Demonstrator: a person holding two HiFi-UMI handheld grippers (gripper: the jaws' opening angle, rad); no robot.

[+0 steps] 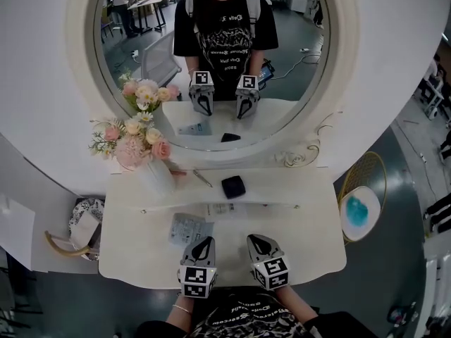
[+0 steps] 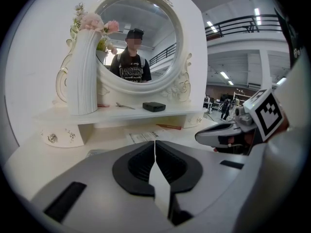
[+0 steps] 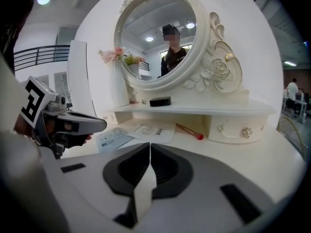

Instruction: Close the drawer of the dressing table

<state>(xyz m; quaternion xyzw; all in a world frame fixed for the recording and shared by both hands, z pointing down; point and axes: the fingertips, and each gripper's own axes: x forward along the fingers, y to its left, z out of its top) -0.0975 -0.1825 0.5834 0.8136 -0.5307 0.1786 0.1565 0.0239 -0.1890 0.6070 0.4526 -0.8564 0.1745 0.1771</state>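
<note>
**Both grippers pressed together and empty at the front of the dressing table; small drawers look flush**

Left gripper (image 2: 155, 148): jaws pressed together, nothing between them. Right gripper (image 3: 149, 152): same, jaws together, nothing pinched. In the head view they sit side by side over the front edge of the worktop (image 1: 310, 238), close together but apart, both pointing at the mirror and tilted slightly down.

Just beyond the left gripper, a bluish leaflet (image 1: 190, 228) lies flat on the worktop. Further in, a white printed sheet (image 1: 227, 208) is half tucked under the raised shelf (image 1: 282, 186), with a red pen (image 3: 190, 131) beside it.

Drawers sit under that shelf, one at each end. The right drawer (image 3: 233, 129) has crystal-type knobs and its front looks flush with its housing. The left drawer (image 2: 58, 136) also has knobs and looks flush too. I can't make out a drawer in the front edge of the dressing table (image 1: 127, 259) from any view.

On the shelf, left to right:
- a white ribbed vase (image 1: 159, 176) holding pink and cream flowers (image 1: 134, 144)
- a thin metal clip (image 1: 202, 178)
- a small black box (image 1: 233, 186)

Behind it all is the round mirror (image 1: 289, 55), which reflects the person and both grippers.

On the floor there is a round chair with a teal cushion (image 1: 358, 211) to the right and a basket bag (image 1: 82, 228) to the left.
</note>
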